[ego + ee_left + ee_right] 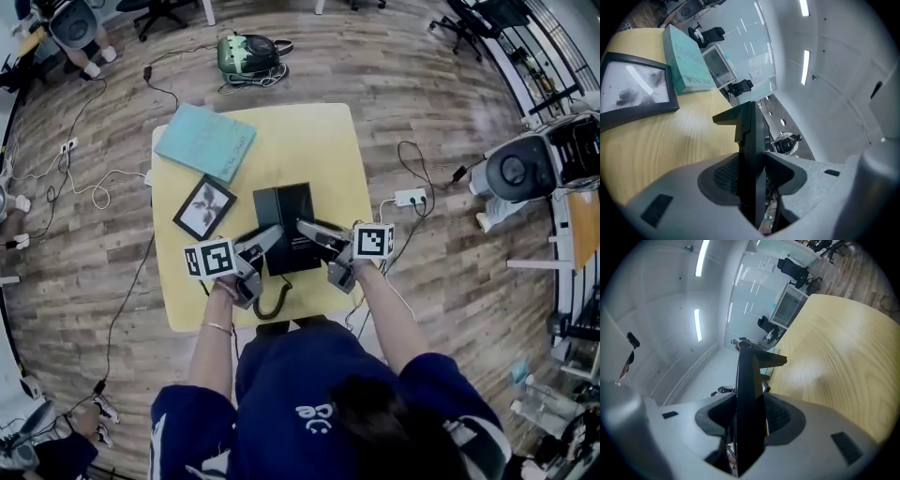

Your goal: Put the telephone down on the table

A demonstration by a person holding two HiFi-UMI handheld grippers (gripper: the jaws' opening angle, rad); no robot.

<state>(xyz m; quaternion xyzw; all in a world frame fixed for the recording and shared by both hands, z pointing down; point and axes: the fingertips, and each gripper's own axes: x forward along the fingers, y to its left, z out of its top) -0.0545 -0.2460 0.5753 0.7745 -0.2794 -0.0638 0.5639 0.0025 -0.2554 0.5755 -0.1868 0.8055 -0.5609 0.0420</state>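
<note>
1. My left gripper [751, 176] is clamped on the telephone [284, 223]. Both pads press flat against a thin black edge of it, one on each side.
2. My right gripper [749, 417] grips the same telephone from the opposite side. Its jaws are closed on another thin black edge, with the pads tight against it.
3. The telephone is a black slab held between the two grippers, over the near-middle part of the yellow table [319, 141]. From the head view I cannot tell whether its underside touches the tabletop.
4. A dark coiled cord [272, 302] curls from the telephone's near end toward me, close to the table's near edge.
5. Just left of the telephone a black picture frame [203, 208] lies flat on the table — near the phone but not touching it.
6. Beyond the frame, toward the far left corner, a teal book [206, 141] lies flat.
7. On the wooden floor [450, 281] past the table's far side sits a green backpack [246, 53] — and a white power strip [411, 198] lies on the floor to my right.
</note>
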